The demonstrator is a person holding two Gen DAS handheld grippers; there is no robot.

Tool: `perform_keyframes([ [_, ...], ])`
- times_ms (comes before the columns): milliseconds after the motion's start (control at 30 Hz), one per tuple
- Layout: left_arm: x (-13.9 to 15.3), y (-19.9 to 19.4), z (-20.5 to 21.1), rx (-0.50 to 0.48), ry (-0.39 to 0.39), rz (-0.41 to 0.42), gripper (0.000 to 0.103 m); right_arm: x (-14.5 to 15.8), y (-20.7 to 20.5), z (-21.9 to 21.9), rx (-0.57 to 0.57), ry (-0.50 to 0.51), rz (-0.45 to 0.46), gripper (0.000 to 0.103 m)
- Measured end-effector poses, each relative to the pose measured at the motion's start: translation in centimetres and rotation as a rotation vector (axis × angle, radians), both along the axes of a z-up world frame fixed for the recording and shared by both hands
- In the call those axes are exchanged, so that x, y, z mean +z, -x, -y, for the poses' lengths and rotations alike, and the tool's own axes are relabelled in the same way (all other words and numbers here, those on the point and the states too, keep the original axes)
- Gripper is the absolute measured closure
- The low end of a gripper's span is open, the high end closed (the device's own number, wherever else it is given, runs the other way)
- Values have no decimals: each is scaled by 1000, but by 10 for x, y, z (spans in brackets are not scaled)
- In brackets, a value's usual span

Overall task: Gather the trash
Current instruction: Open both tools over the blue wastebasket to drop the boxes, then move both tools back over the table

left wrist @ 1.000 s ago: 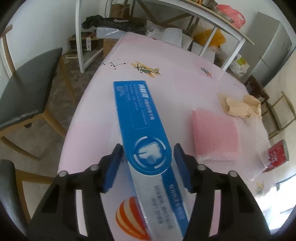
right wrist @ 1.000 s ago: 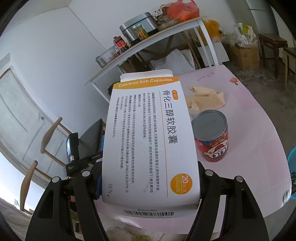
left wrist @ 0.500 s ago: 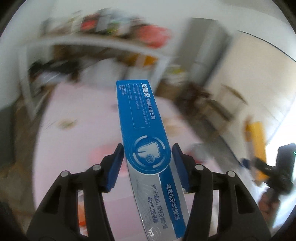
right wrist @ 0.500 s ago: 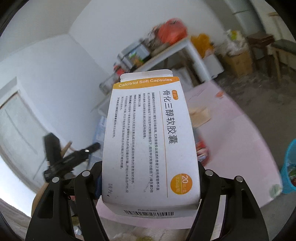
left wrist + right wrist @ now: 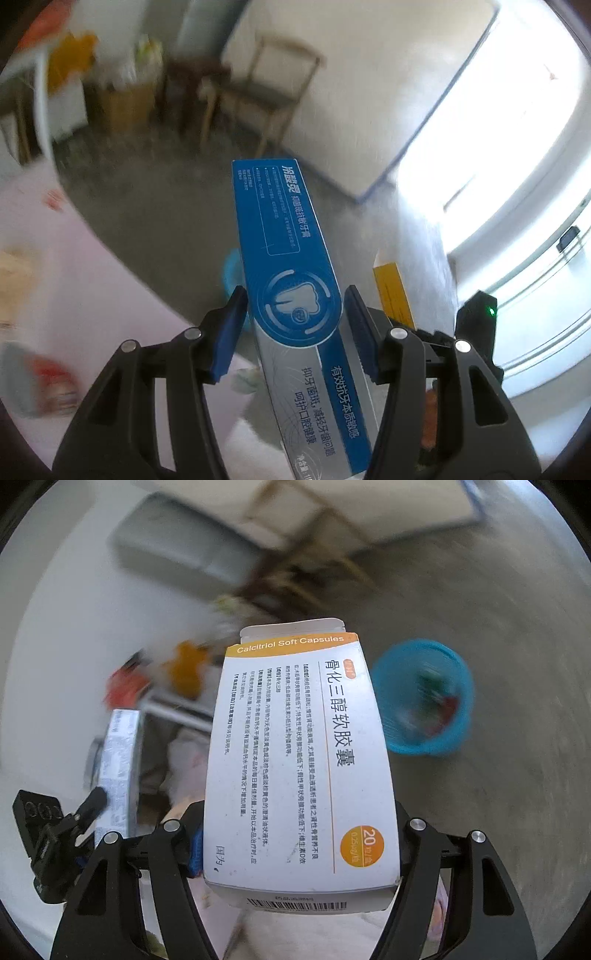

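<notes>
My left gripper (image 5: 295,325) is shut on a long blue toothpaste box (image 5: 288,258), which sticks out forward over the concrete floor. A sliver of the blue trash basket (image 5: 232,271) shows behind that box. My right gripper (image 5: 299,843) is shut on a white and orange medicine box (image 5: 295,757). The blue basket (image 5: 424,701) stands on the floor to the right of that box, with some trash inside. In the right wrist view the toothpaste box (image 5: 118,768) appears at the left. In the left wrist view the medicine box's yellow edge (image 5: 391,291) shows at the right.
The pink table (image 5: 74,277) lies at the left, with a blurred red can (image 5: 48,376) near its edge. A wooden chair (image 5: 266,81) and cardboard boxes (image 5: 125,99) stand by the far wall. Bare concrete floor (image 5: 498,609) surrounds the basket.
Both views have swung away from the table top toward the floor, and the blue basket has come into sight. Each gripper keeps its box.
</notes>
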State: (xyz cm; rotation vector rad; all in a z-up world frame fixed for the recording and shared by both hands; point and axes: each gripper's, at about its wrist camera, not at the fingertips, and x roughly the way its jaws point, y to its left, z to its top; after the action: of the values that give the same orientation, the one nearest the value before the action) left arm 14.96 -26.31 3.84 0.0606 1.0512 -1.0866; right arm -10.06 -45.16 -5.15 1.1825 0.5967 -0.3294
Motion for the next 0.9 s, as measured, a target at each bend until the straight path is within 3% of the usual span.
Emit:
perform_keyframes([
  [100, -51, -1, 50, -26, -105, -105, 51, -36, 9, 17, -40, -79, -42, 35],
  [167, -73, -1, 72, -28, -157, -129, 51, -56, 5, 31, -44, -122, -65, 35],
  [333, -82, -22, 119, -5, -167, -139, 49, -78, -44, 72, 20, -151, -70, 32],
  [400, -83, -34, 135, 45, -158, -100, 20, -91, -80, 99, 79, -132, -55, 22],
  [433, -88, -38, 138, 94, -176, -80, 18, -98, -94, 109, 101, -111, -75, 18],
  [500, -97, -45, 133, 149, -181, -111, 18, -119, -113, 129, 83, -71, -178, 18],
  [600, -102, -42, 111, 139, -164, -158, 18, -159, -114, 138, 53, -74, -302, 18],
  [733, -93, -25, 84, 101, -165, -109, 18, -180, -87, 126, 17, -128, -280, 18],
  [900, -69, 0, 54, 15, -121, -64, 18, -168, -57, 108, -13, -96, -256, 18],
])
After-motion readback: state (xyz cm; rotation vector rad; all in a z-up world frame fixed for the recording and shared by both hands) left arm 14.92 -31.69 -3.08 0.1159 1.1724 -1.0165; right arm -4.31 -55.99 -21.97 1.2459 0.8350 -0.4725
